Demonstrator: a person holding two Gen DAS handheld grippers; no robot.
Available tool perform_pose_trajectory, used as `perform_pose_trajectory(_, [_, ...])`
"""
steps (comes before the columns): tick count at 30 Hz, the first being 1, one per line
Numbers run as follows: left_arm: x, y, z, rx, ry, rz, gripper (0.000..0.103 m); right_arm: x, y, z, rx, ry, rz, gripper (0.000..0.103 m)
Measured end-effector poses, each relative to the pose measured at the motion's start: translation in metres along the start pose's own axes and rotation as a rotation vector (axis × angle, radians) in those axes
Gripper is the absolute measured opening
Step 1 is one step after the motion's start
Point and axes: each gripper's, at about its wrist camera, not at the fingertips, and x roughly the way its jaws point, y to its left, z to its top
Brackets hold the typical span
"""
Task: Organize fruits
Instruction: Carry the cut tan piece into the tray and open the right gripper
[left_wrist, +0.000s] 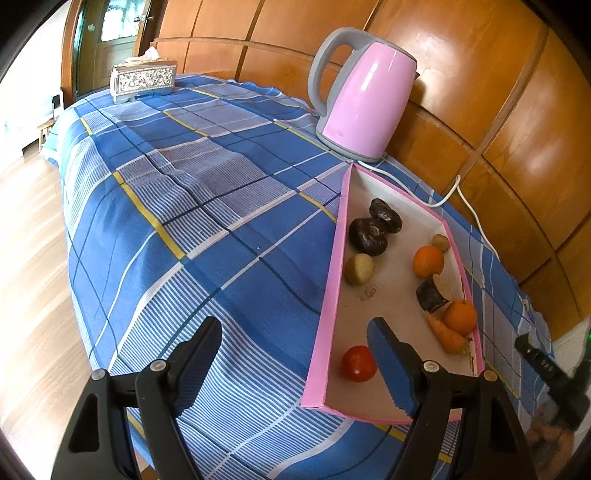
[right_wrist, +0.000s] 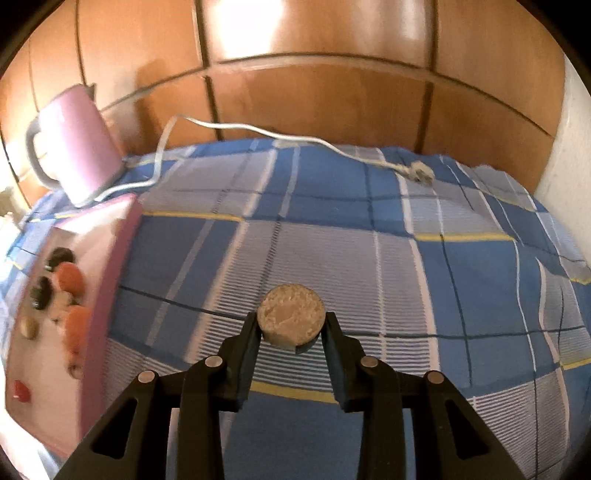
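Observation:
A pink-rimmed white tray (left_wrist: 334, 258) lies on the blue checked tablecloth. In it are a red tomato (left_wrist: 357, 363), two oranges (left_wrist: 428, 261), a carrot (left_wrist: 445, 334), two dark brown fruits (left_wrist: 367, 234), a yellow-green fruit (left_wrist: 359, 269) and a dark cut piece (left_wrist: 432, 293). My left gripper (left_wrist: 295, 363) is open and empty above the tray's near left edge. My right gripper (right_wrist: 291, 332) is shut on a round beige-brown fruit (right_wrist: 291, 314) above the cloth, right of the tray (right_wrist: 114, 280).
A pink electric kettle (left_wrist: 364, 96) stands behind the tray, its white cord (right_wrist: 258, 129) and plug (right_wrist: 419, 171) trailing along the wooden wall. A silver tissue box (left_wrist: 144, 79) sits at the far left corner. The tablecloth (left_wrist: 207, 206) drops off at the left edge.

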Motion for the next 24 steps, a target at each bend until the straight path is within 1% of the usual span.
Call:
perform_pose_trajectory(4, [0.0, 0.001, 0.0, -0.003, 0.0, 0.0, 0.081, -0.013, 0.021, 0.007, -0.039, -0.018, 0.077, 0.034])
perform_pose_trajectory(6, [0.001, 0.002, 0.001, -0.007, 0.001, 0.001, 0.081, -0.019, 0.038, 0.01, -0.08, -0.026, 0.12, 0.034])
perform_pose_trajectory(9, [0.002, 0.006, 0.001, -0.022, 0.003, 0.002, 0.081, -0.022, 0.061, 0.012, -0.126, -0.023, 0.162, 0.034])
perform_pose_trajectory(14, [0.003, 0.016, 0.003, -0.075, 0.0, 0.013, 0.081, -0.022, 0.08, 0.009, -0.154, -0.009, 0.186, 0.034])
perform_pose_trajectory(19, [0.005, 0.022, 0.004, -0.101, 0.005, 0.02, 0.082, -0.023, 0.094, 0.013, -0.171, -0.005, 0.217, 0.034])
perform_pose_trajectory(24, [0.006, 0.023, 0.003, -0.102, 0.007, 0.02, 0.082, -0.02, 0.133, 0.026, -0.233, 0.002, 0.292, 0.034])
